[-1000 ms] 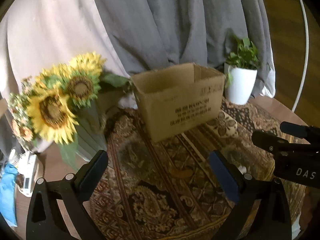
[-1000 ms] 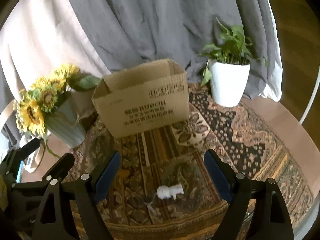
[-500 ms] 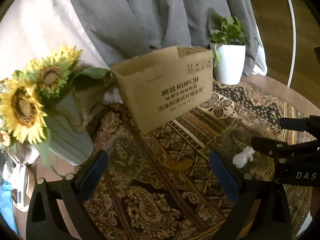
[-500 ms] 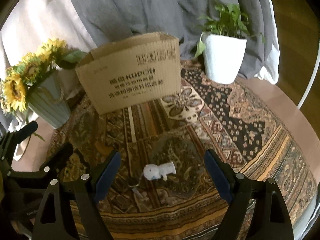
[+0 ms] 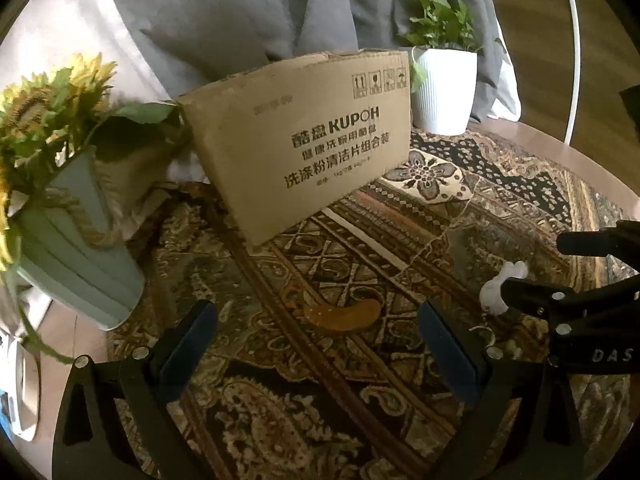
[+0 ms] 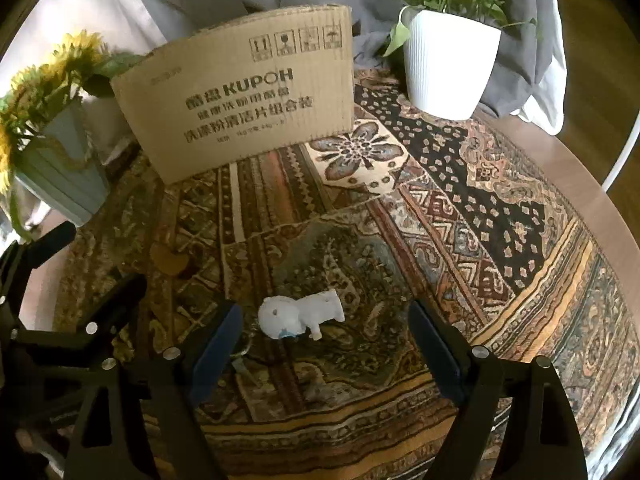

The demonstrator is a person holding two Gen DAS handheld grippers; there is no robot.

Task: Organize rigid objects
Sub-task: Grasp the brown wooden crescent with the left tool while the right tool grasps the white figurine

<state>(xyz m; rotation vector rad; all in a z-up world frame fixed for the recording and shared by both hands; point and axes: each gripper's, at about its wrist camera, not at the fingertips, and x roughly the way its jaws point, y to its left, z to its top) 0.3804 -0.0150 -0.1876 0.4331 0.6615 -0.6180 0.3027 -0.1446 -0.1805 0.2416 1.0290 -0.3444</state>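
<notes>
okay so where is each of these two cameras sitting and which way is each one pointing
Left wrist: on the left tongs, low over the patterned tablecloth, facing the cardboard box; its own open blue-padded fingers and the right tongs show.
Right wrist: on the right tongs, facing the white figurine lying between its open fingers; the left tongs show at left.
Shared: box, figurine, brown crescent piece, white plant pot, sunflower vase.

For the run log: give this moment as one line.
left gripper: open, over brown piece | right gripper: open, straddling white figurine | cardboard box: behind
</notes>
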